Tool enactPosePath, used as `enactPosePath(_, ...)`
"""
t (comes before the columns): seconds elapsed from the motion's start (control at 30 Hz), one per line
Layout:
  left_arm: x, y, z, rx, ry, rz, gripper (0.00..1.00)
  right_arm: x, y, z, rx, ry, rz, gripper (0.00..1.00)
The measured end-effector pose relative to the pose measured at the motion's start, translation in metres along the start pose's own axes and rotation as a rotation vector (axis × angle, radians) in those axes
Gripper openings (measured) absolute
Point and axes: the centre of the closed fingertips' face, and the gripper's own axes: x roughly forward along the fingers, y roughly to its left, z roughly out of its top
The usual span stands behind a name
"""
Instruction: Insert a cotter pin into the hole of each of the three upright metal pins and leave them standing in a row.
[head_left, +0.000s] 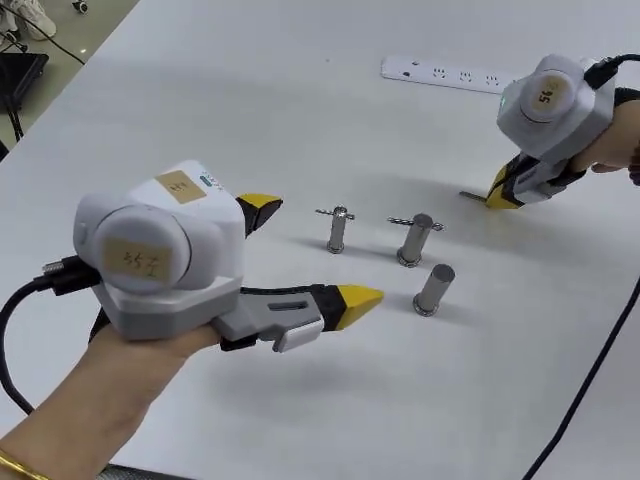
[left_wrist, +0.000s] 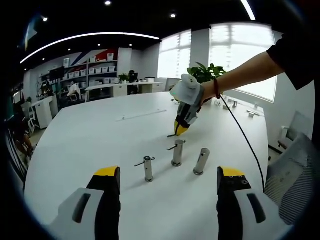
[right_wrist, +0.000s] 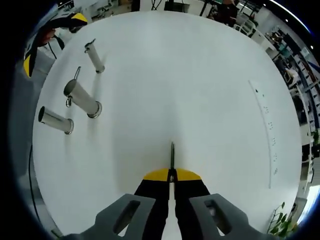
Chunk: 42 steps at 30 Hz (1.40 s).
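3 upright pins (head_left: 413, 240), 2 cottered

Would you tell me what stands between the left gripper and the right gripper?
The three metal pins stand between the left gripper and the right gripper, which holds a cotter pin; the left gripper view shows it.

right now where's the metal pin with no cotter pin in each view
head view: bare pin right of centre, lowest of the three pins.
left gripper view: bare pin rightmost of the three.
right gripper view: bare pin at lower left, lowest of the three.
shared landmark: the white power strip, on the table beyond the pins.
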Motion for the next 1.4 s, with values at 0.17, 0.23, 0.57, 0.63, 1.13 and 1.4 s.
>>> enactPosePath(0.17,0.001,-0.002,-0.002,-0.003,0.008,-0.007,0.77,-0.004,0.001,-0.004,-0.005,-0.012,-0.018,0.00)
enactPosePath(0.23,0.001,-0.003,-0.002,-0.006,0.007,-0.011,0.77,-0.006,-0.001,-0.005,-0.003,-0.024,-0.028,0.00)
enactPosePath(0.57,0.000,-0.010,0.003,-0.048,-0.003,-0.030,0.70,-0.029,0.010,0.004,0.001,-0.135,-0.089,0.00)
enactPosePath(0.63,0.000,-0.011,0.004,-0.051,-0.001,-0.032,0.69,-0.035,0.017,0.008,-0.007,-0.154,-0.097,0.00)
enactPosePath(1.13,0.008,-0.023,0.017,-0.098,-0.007,-0.082,0.60,-0.073,0.084,0.044,-0.179,-0.275,-0.096,0.00)
enactPosePath(1.4,0.014,-0.027,0.019,-0.133,0.002,-0.105,0.50,-0.082,0.103,0.061,-0.250,-0.320,-0.090,0.00)
